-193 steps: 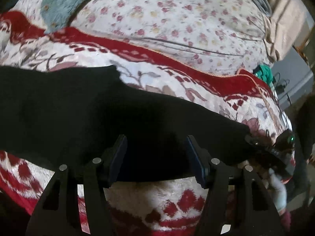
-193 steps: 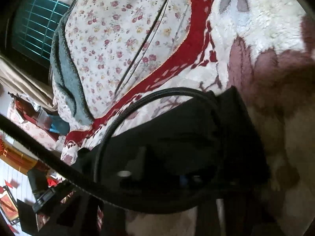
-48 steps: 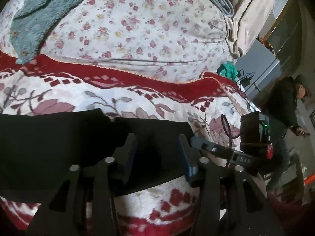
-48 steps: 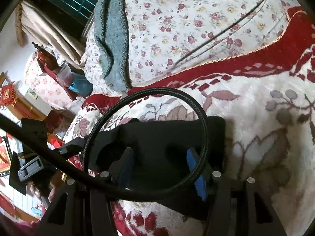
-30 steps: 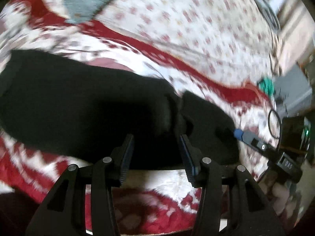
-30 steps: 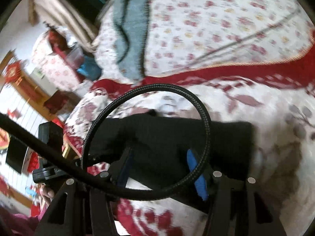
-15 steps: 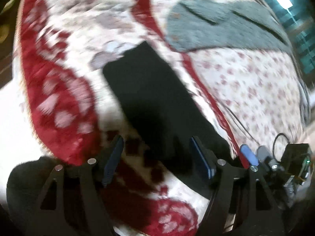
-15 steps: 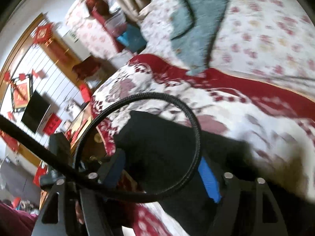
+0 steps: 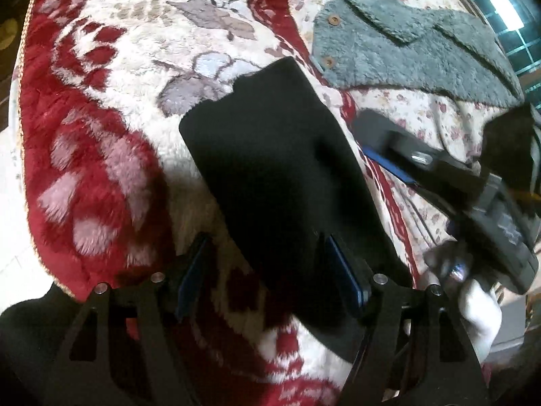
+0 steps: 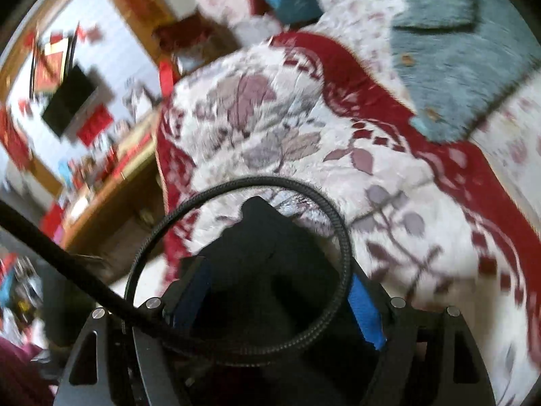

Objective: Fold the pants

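The black pants [image 9: 277, 169] lie folded into a long narrow strip on the red and white floral blanket [image 9: 101, 135]. My left gripper [image 9: 270, 277] is open over the near end of the strip, its blue pads either side of the fabric. My right gripper [image 9: 399, 155] shows in the left wrist view at the strip's right edge. In the right wrist view the right gripper [image 10: 280, 297] is open, and the pants [image 10: 270, 264] lie between its blue pads. A black cable loop [image 10: 338, 237] crosses that view.
A grey fleece garment [image 9: 405, 47] lies beyond the pants on a flowered quilt [image 9: 439, 125]. The blanket's edge [image 9: 23, 135] drops off at the left. A wooden table [image 10: 111, 169] and a wall with red decorations stand past the bed.
Both grippers swung round to the narrow end of the folded pants. The strip now runs away from the left gripper. The right gripper's view has tilted and blurred.
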